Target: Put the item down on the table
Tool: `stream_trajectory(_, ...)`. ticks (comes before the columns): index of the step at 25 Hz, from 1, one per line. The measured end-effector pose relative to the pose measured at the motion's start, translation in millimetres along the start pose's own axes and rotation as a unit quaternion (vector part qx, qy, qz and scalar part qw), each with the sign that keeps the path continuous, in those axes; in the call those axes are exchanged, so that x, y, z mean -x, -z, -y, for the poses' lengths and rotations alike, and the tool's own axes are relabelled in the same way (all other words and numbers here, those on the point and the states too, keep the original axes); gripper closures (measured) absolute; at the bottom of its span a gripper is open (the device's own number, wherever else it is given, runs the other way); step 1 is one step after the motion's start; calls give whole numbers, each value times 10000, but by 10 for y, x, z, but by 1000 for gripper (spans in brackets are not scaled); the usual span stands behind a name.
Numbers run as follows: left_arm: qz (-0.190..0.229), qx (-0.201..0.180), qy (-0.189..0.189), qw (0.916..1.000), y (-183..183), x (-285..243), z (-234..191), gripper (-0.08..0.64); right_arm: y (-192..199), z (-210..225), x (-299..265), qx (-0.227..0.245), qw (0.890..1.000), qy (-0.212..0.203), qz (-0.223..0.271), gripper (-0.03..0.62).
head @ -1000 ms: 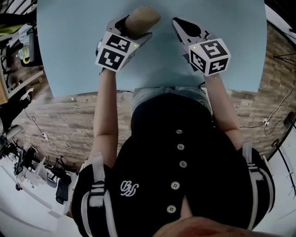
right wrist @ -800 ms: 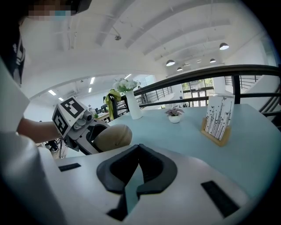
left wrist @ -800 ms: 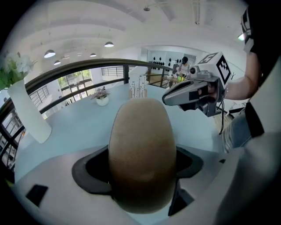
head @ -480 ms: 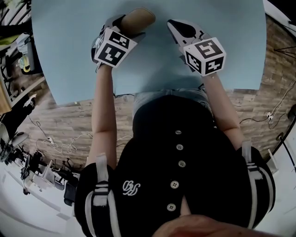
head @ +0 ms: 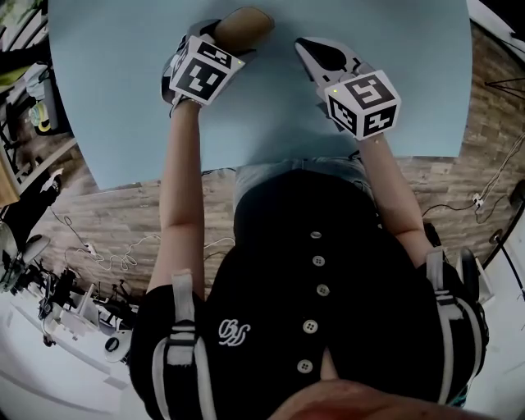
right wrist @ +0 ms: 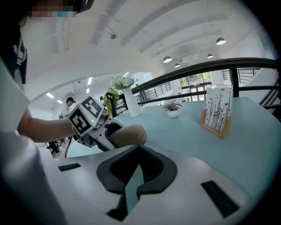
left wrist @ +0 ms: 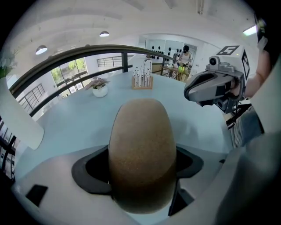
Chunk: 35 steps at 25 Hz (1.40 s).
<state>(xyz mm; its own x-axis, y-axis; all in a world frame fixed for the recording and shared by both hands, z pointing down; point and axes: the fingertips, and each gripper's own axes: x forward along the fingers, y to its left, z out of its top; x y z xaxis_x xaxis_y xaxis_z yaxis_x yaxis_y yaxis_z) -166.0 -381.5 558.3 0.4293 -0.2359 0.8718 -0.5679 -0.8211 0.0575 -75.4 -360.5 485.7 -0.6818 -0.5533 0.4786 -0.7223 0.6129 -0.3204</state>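
Note:
A tan, cork-like rounded item (left wrist: 140, 132) fills the middle of the left gripper view, and my left gripper (left wrist: 141, 171) is shut on it, one dark pad on each side. In the head view that item (head: 239, 25) sticks out beyond the left gripper (head: 225, 37), low over the pale blue table (head: 123, 90); whether it touches the top I cannot tell. My right gripper (head: 316, 53) hovers to its right, jaws shut with nothing in them, tips meeting (right wrist: 137, 149). From the right gripper view the item (right wrist: 128, 134) shows in the left gripper's hold.
A wooden holder of printed cards (right wrist: 216, 115) stands far out on the table, with a small potted plant (right wrist: 174, 109) and a white vase of flowers (right wrist: 127, 100) behind. The table's near edge (head: 271, 160) runs just before the person's body.
My left gripper has carried the item a little farther out over the table and lower, tipping more steeply down. The right gripper has kept its place.

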Motion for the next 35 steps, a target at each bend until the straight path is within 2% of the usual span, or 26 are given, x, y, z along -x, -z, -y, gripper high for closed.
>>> stream_trajectory(11,-189,-84,-166,9996,47,-114,-35,152,36,24,23,-167,9998,-49,-10,581)
stream_trajectory(20,-75,20,-47,10000,89,-171,-54,148,63,-8,33,-245,9996,-120,-1,581)
stream_trajectory(24,-66,102,-200,9997,133,-175,-139,95,50,-24,16,-202,9998,-84,7,581)
stream_trajectory(29,203,202,-157,9995,60,-76,-127,48,17,-11,41,-161,9999,13,58,581)
stream_trajectory(35,974,658,-349,9924,-196,247,-59,46,-87,-90,203,-77,9995,-9,291,581)
